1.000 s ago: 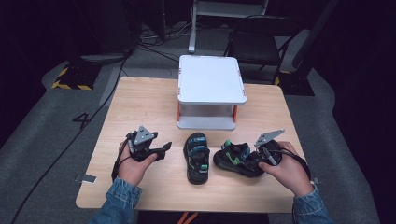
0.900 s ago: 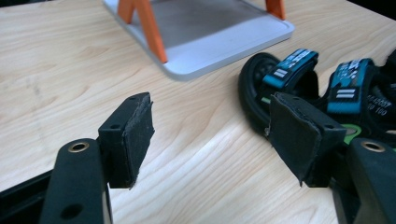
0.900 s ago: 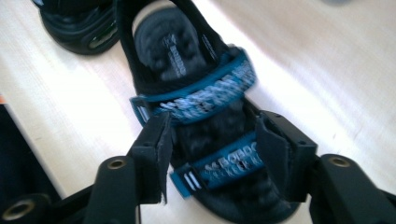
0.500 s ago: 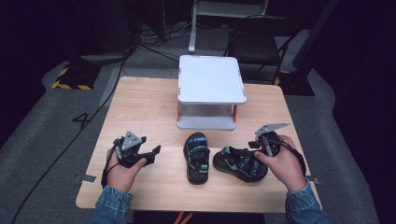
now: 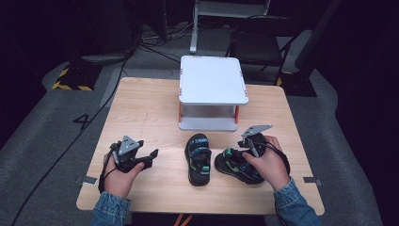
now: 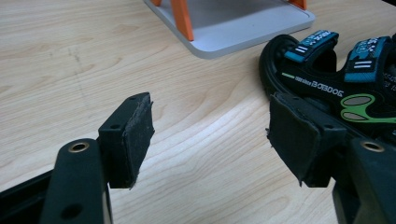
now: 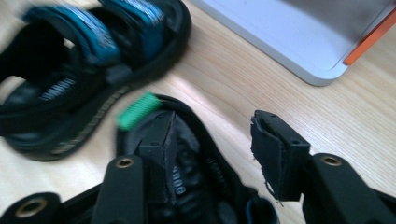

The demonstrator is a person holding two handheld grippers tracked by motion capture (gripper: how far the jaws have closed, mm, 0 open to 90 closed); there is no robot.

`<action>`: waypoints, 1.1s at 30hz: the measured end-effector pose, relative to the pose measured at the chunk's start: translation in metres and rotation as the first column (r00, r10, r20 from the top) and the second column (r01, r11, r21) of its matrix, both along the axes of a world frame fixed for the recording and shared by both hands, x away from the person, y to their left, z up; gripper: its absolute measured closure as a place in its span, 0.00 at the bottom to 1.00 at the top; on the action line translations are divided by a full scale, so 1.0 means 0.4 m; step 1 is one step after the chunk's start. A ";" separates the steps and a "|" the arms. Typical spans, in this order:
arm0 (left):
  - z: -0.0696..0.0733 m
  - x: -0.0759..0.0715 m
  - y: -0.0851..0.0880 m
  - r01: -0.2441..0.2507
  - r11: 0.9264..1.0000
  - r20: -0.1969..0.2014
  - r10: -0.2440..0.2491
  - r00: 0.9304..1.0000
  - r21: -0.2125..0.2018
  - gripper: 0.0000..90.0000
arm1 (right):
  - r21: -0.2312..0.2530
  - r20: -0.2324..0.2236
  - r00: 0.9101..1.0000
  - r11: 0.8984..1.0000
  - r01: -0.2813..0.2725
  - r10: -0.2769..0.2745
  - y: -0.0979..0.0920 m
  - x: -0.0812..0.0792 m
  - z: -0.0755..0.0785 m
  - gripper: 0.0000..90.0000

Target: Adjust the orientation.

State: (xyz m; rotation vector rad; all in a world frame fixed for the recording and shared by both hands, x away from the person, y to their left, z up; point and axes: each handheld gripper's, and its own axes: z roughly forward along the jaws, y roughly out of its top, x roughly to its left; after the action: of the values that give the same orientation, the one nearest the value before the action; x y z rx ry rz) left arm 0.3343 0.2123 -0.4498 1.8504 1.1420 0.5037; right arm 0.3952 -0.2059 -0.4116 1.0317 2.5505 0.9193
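While the right gripper (image 7: 210, 154) sits open astride the sandal's (image 5: 234, 165) heel rim, the left gripper (image 6: 210, 135) waits open. Sandal looks light and floppy, so pinching that stiffer rim seems smartest.

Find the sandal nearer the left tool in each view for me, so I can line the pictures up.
High view: the left sandal lies at centre, just below the white stand.
Left gripper view: at the right edge, behind the right jaw.
Right gripper view: upper left, blurred, beside the other sandal.
Shared landmark: the stand's grey base with orange legs.
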 end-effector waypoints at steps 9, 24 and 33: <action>-0.001 -0.008 0.001 -0.005 1.000 0.000 0.005 1.000 0.001 0.35 | 0.123 -0.094 0.996 0.992 0.017 -0.005 0.038 -0.018 0.006 0.71; 0.011 0.053 -0.033 0.035 0.999 0.016 -0.035 0.999 -0.021 0.35 | 0.007 -0.264 0.945 0.980 -0.201 0.196 0.010 -0.141 0.068 0.98; 0.014 0.114 -0.104 0.120 0.993 0.018 -0.119 0.993 -0.019 0.35 | 0.021 -0.414 0.885 0.974 -0.226 0.215 -0.058 -0.170 0.027 0.96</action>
State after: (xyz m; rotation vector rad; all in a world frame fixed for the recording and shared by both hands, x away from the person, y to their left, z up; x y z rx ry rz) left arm 0.3800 0.1709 -0.4441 1.8809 1.0147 0.4372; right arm 0.3273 -0.2291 -0.4007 1.0353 3.0783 0.7798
